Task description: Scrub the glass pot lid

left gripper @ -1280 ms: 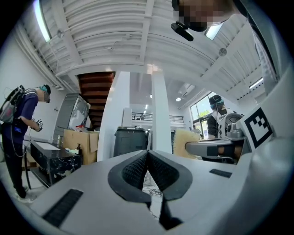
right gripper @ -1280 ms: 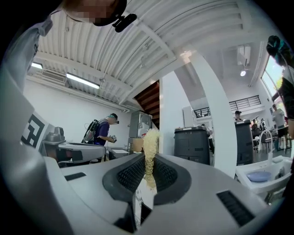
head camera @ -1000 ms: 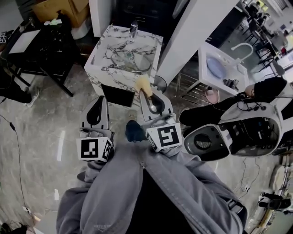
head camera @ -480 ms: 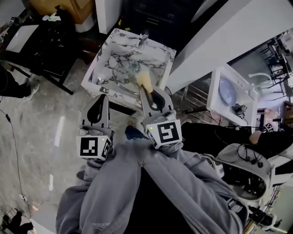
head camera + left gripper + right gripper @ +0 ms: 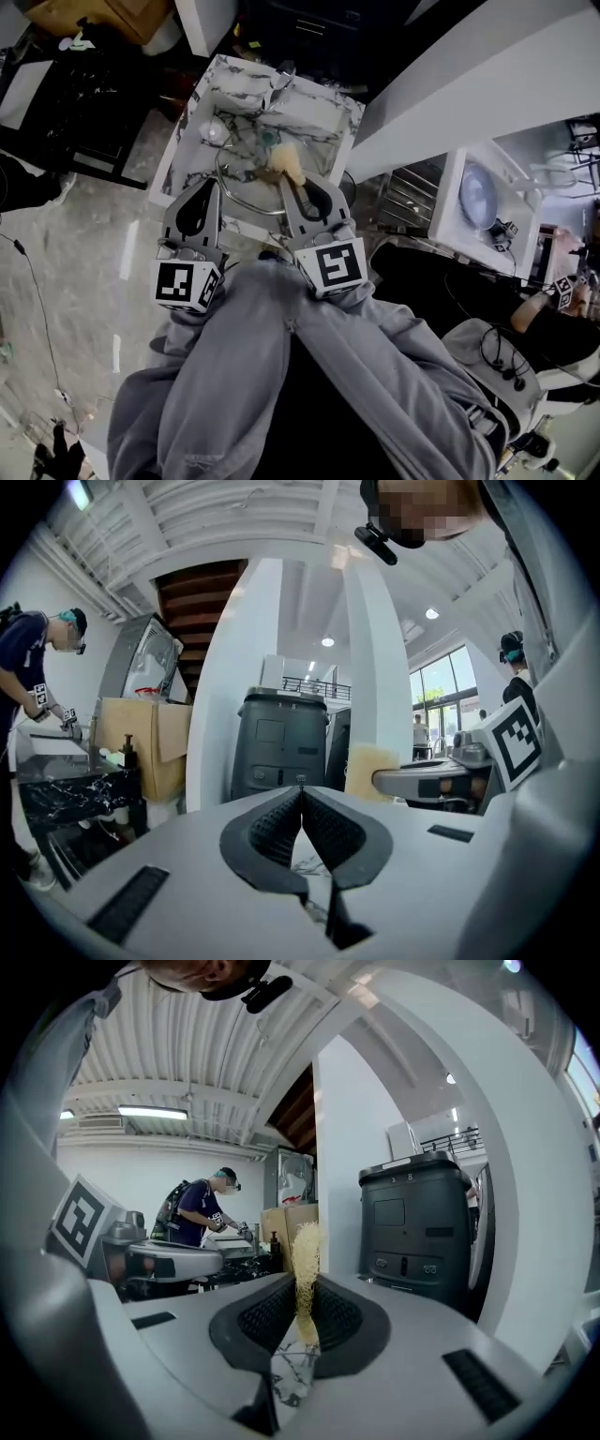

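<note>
Glass pot lid (image 5: 242,167) lies flat in marble sink (image 5: 349,111). R tool (image 5: 287,184) clamps yellow sponge (image 5: 282,161), pad fwd over lid, prob. for scrubbing; contact unconfirmed. L tool (image 5: 207,185) closed, empty, near lid edge, likely to steady it.

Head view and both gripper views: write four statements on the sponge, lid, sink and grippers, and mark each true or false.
1. The right gripper is shut on the sponge. True.
2. The left gripper is shut on nothing. True.
3. The marble sink is empty. False: the glass lid lies in it.
4. The sponge is blue. False: it is pale yellow.
</note>
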{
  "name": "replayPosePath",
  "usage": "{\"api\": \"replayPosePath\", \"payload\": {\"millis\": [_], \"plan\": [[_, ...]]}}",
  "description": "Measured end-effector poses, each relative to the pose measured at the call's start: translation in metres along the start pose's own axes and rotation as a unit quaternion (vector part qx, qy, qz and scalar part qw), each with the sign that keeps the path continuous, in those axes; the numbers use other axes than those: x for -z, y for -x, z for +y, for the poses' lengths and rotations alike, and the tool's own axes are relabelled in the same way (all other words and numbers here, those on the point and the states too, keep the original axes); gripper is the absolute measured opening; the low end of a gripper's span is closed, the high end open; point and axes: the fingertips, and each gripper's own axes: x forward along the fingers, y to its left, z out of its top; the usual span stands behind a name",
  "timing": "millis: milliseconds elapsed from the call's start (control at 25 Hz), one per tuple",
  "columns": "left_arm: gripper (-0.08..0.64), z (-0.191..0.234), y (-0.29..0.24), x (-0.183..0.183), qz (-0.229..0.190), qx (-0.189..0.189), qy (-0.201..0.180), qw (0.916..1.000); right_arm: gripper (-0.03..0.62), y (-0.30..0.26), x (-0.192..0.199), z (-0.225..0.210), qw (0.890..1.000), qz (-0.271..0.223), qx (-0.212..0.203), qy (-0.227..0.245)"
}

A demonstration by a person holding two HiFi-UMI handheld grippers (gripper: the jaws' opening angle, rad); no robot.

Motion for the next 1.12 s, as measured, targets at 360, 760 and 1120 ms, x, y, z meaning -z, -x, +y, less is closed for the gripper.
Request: {"api": "replayPosePath", "payload": {"millis": [360,760,1120], "plan": [[0.015,0.018,-0.027,0.033,0.045,0.02,0.016,0.9987,0.049,-0.02,0.027,-0.015,1.0,0.025,0.003,-0.017],[0.015,0.049,-0.058,0.097,0.138,0.056,0.034,0.9883,0.049,-0.062,0.068,-0.012,0.997,0.077,0.001,0.012],[0.017,0.073,-0.093,0.149,0.181,0.082,0.042,0.9792,0.049,-0.098,0.123,-0.011,0.993,0.114,-0.015,0.016]]}}
